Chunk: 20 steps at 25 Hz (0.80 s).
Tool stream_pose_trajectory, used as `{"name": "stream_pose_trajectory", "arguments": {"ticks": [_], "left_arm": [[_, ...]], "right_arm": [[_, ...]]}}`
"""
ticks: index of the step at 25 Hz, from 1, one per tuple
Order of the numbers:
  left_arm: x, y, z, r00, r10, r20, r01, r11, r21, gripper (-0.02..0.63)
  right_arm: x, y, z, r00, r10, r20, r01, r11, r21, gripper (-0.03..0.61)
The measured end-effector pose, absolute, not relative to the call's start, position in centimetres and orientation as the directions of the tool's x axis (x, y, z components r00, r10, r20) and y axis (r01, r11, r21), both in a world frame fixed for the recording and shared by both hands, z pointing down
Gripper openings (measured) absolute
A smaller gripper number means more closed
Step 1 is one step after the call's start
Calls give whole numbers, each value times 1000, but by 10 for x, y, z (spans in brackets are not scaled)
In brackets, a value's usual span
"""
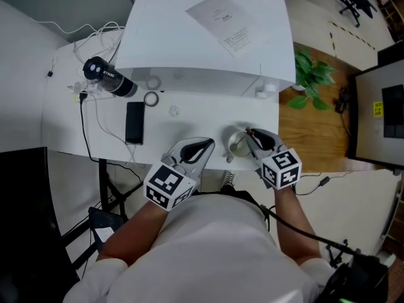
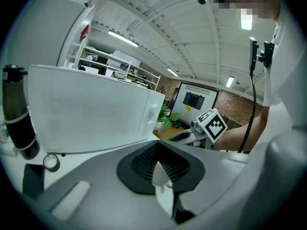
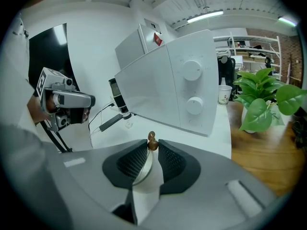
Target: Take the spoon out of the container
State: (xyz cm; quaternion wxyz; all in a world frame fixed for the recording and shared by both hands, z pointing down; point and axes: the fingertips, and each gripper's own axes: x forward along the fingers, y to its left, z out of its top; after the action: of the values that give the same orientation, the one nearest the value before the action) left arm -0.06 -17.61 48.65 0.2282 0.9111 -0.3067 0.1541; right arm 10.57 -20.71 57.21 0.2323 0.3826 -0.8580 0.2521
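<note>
A small pale container (image 1: 236,148) stands near the white table's (image 1: 183,128) front edge. My right gripper (image 1: 250,135) reaches over it from the near side. In the right gripper view the spoon (image 3: 144,165) runs up between the jaws as a thin metal handle ending in a brown knob (image 3: 152,141), and the right gripper (image 3: 152,144) is shut on that knob at its tips. My left gripper (image 1: 207,144) rests just left of the container, apart from it. Its jaws are shut with nothing between them in the left gripper view (image 2: 159,145).
A large white appliance (image 1: 208,36) with two knobs (image 3: 192,71) fills the table's back, a paper sheet (image 1: 226,21) on top. Left of the grippers lie a black phone (image 1: 134,122), a tape roll (image 1: 151,98), a black cylinder (image 1: 108,76) and cables (image 1: 88,115). A potted plant (image 1: 312,74) stands on the floor at right.
</note>
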Motion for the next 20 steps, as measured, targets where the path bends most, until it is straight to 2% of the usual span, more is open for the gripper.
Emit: {"name": "stream_pose_trajectory", "arguments": {"ticks": [20], "left_arm": [[-7,-162,477,767,-497,406,-626,-717,305,5]], "right_arm": [[102,-195,552,-580,-583,568,-784,588,-197,55]]}}
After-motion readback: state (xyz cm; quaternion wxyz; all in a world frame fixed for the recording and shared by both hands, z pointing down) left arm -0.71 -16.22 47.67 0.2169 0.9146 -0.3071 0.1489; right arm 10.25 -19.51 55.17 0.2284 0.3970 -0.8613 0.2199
